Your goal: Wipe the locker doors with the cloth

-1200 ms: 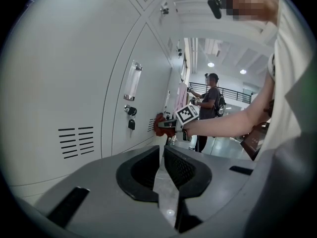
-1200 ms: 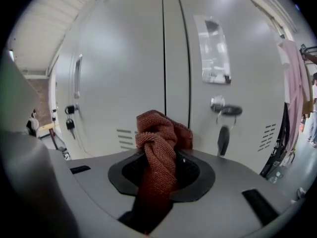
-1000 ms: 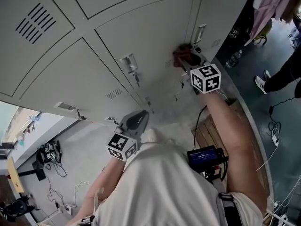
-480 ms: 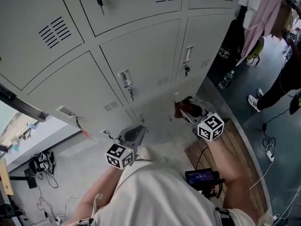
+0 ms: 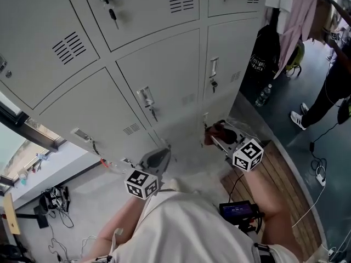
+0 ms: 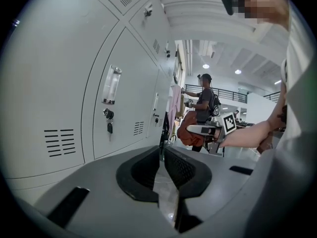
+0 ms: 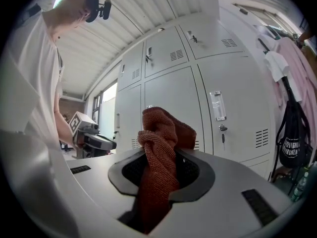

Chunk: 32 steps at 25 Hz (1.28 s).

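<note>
Grey locker doors point(image 5: 164, 64) fill the upper head view, and they also stand ahead in the right gripper view as doors point(image 7: 173, 98). A rust-red cloth point(image 7: 162, 152) bunches up between the jaws of my right gripper point(image 7: 161, 175), which is shut on it. From the head camera, that cloth point(image 5: 218, 131) and the right gripper point(image 5: 222, 138) sit low near the bottom lockers, apparently short of the doors. My left gripper point(image 5: 156, 159) hangs lower left, jaws together and empty. It shows as the gripper point(image 6: 162, 155) in its own view, with the cloth point(image 6: 185, 130) beyond.
Keys hang in the locks point(image 5: 148, 100) of several doors. At the right end of the row hang pink clothes point(image 5: 300, 12) and a black bag point(image 5: 264, 56), with a bottle point(image 5: 263, 95) on the floor. A person point(image 5: 329, 86) stands at right. A wooden platform point(image 5: 277, 169) lies underfoot; cables point(image 5: 57, 185) lie lower left.
My right gripper has come down with the cloth from the door near a latch to low by the bottom lockers. The head view has lifted, showing more upper doors.
</note>
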Each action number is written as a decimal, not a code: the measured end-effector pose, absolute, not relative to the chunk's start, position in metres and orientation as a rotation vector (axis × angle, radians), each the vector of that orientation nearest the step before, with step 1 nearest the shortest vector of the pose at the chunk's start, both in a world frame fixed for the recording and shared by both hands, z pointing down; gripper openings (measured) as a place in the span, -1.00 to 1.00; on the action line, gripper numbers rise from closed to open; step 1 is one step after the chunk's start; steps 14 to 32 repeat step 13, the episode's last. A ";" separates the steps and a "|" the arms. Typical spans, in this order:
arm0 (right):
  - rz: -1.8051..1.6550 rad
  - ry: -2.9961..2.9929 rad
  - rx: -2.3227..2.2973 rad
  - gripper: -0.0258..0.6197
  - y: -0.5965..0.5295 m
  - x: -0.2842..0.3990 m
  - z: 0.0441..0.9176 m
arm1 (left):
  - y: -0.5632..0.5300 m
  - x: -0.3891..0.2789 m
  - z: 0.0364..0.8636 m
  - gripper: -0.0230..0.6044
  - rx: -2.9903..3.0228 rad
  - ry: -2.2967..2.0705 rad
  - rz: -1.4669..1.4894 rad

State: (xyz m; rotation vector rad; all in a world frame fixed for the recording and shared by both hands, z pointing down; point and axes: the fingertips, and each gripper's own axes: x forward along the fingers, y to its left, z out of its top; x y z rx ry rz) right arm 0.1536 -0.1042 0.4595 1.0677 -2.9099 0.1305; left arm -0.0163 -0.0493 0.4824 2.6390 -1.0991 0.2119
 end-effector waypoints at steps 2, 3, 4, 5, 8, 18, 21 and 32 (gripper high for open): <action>0.123 -2.917 1.062 -0.57 -0.105 0.150 0.457 | -0.050 -0.021 0.481 -0.81 2.638 -1.114 0.207; 0.119 -2.918 1.057 -0.57 -0.105 0.149 0.457 | -0.051 -0.023 0.481 -0.81 2.637 -1.122 0.205; 0.116 -2.918 1.052 -0.57 -0.105 0.147 0.457 | -0.051 -0.025 0.482 -0.81 2.635 -1.129 0.203; 0.114 -2.918 1.049 -0.57 -0.105 0.146 0.457 | -0.052 -0.028 0.482 -0.81 2.634 -1.135 0.203; 0.110 -2.921 1.049 -0.57 -0.107 0.144 0.456 | -0.054 -0.033 0.483 -0.81 2.634 -1.147 0.207; 0.105 -2.935 1.042 -0.57 -0.103 0.146 0.454 | -0.054 -0.032 0.481 -0.81 2.635 -1.156 0.199; 0.105 -2.935 1.042 -0.57 -0.103 0.146 0.454 | -0.054 -0.032 0.481 -0.81 2.635 -1.156 0.199; 0.105 -2.935 1.042 -0.57 -0.103 0.146 0.454 | -0.054 -0.032 0.481 -0.81 2.635 -1.156 0.199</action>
